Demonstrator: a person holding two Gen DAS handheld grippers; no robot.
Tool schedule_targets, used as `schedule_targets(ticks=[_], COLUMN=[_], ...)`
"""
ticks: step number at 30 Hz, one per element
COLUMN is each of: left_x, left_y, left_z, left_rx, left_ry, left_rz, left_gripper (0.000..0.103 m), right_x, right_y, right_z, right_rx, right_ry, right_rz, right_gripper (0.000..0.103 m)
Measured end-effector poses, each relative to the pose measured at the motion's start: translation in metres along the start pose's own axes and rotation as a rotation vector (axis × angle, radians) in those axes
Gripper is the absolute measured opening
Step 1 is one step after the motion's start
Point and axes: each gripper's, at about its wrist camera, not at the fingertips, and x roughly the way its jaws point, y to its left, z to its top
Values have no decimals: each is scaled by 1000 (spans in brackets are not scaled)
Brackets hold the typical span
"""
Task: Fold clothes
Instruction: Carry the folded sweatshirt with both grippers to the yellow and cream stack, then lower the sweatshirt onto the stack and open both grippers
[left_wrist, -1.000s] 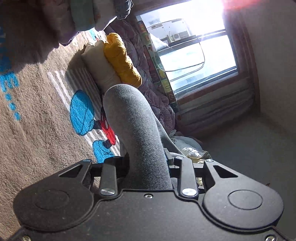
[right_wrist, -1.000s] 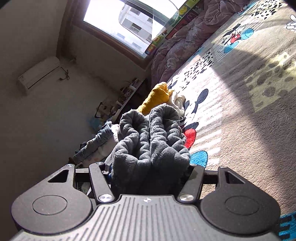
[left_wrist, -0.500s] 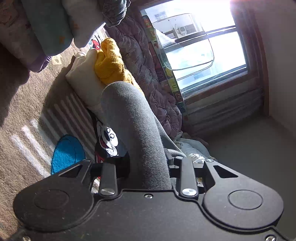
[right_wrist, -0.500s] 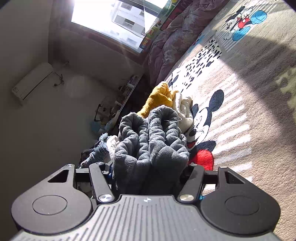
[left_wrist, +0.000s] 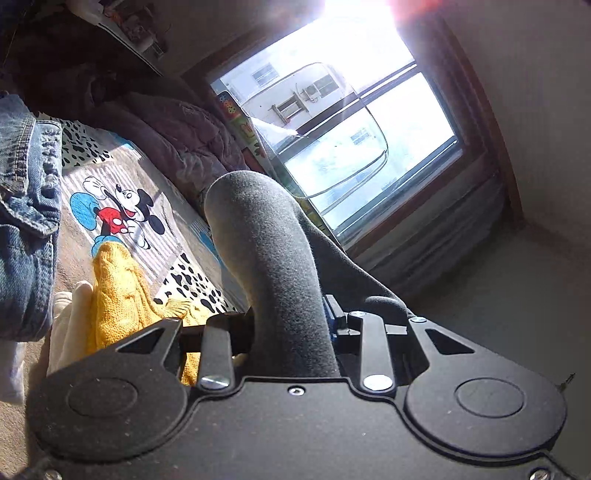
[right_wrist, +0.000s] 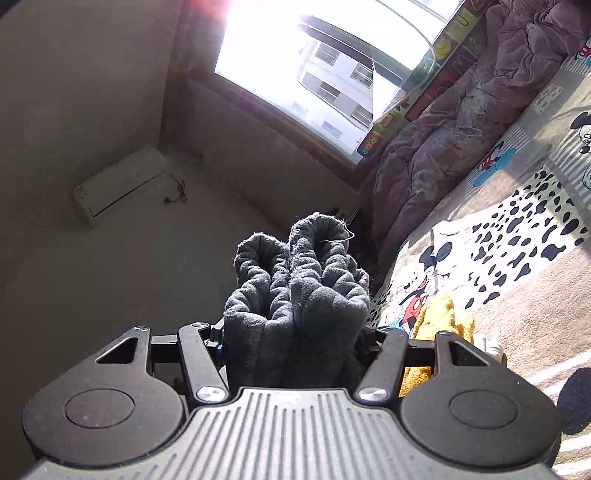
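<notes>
A folded grey fleece garment (left_wrist: 273, 266) is clamped in my left gripper (left_wrist: 291, 332); it bulges forward in a smooth fold and hides the fingers. My right gripper (right_wrist: 295, 339) is shut on the same grey garment (right_wrist: 299, 280), here a thick bundle of folded layers. Both are held above the bed. A yellow knit garment (left_wrist: 118, 295) lies folded on the Mickey Mouse blanket (left_wrist: 122, 214) just below the left gripper, next to a white garment (left_wrist: 70, 325). The yellow garment also shows in the right wrist view (right_wrist: 439, 317).
Blue denim clothes (left_wrist: 26, 221) hang at the left. A purple quilt (right_wrist: 461, 122) lies bunched along the window (right_wrist: 314, 62). An air conditioner (right_wrist: 122, 184) is on the wall. The blanket (right_wrist: 517, 258) stretches off to the right.
Both grippers moved with the grey garment toward the yellow and white pile and tilted up; the pile now lies right below them, and denim has come into the left view.
</notes>
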Motion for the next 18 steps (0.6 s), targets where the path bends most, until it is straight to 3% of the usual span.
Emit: schedule_targets(ticks=[3, 5, 6, 7, 8, 9, 10, 11, 14, 18], left_x=[18, 36, 49, 68, 88, 99, 99, 95, 94, 80], left_y=[4, 27, 40, 54, 65, 70, 71, 70, 65, 50], left_z=[9, 6, 1, -7, -19, -32, -39, -39, -31, -33], left_rx=[51, 17, 4, 35, 106, 179, 207, 179, 151, 207], left_ry=[-44, -30, 11, 82, 180, 225, 199, 165, 166, 138], left_rz=[8, 78, 176, 338, 500, 577, 586, 551, 540, 575], left_gripper=[29, 30, 41, 43, 43, 47, 51, 52, 54, 57], right_x=[22, 34, 41, 48, 59, 71, 84, 86, 76, 66], right_y=[-4, -18, -33, -49, -72, -97, -123, -139, -139, -119], right_z=[14, 14, 9, 3, -9, -23, -36, -46, -44, -30], right_rx=[-25, -9, 26, 68, 125, 186, 247, 290, 285, 210], right_ry=[-52, -85, -91, -94, -32, 47, 128, 156, 75, 77], right_rz=[47, 29, -23, -87, -187, -297, -407, -440, -355, -340], right_gripper=[60, 60, 60, 60, 60, 60, 61, 65, 68, 67])
